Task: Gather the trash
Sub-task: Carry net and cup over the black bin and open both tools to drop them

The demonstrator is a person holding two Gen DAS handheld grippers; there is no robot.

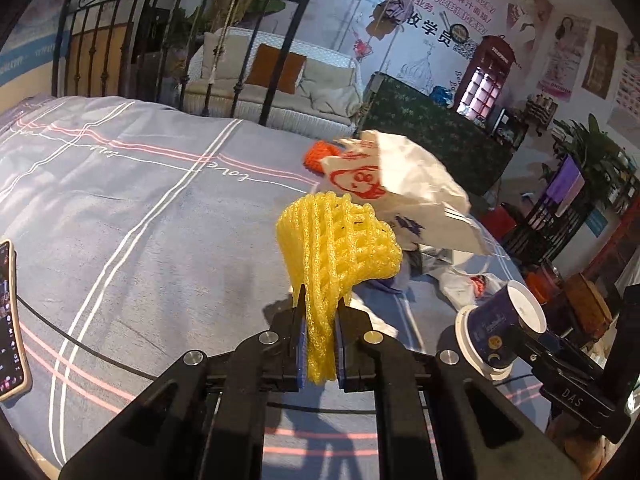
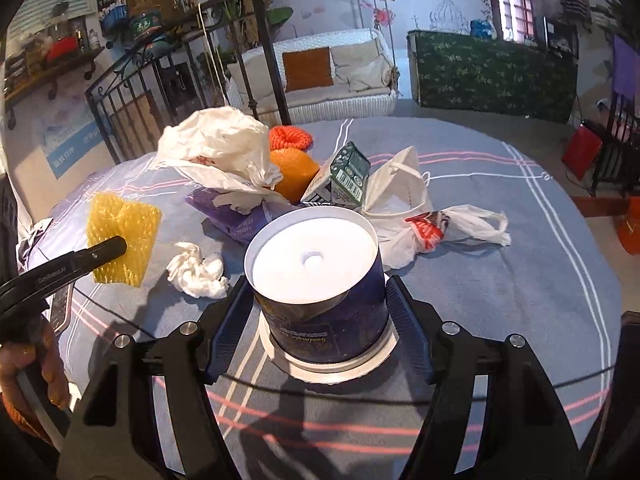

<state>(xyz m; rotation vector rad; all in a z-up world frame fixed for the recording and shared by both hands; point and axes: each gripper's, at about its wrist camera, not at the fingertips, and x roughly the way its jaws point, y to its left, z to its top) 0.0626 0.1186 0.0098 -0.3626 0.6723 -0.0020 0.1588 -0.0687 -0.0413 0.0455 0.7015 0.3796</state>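
Observation:
My left gripper is shut on a yellow foam fruit net, held above the bed; the net also shows at the left of the right wrist view. My right gripper is shut on a dark blue paper cup, bottom end facing the camera; the cup also shows in the left wrist view. On the bed lie a crumpled tissue, a white plastic bag, an orange, an orange foam net, a green carton and a small tied bag.
The bed has a grey-blue striped cover and a black iron frame. A phone lies at the bed's left edge. A purple packet lies under the white bag. A white sofa and a green-covered table stand beyond.

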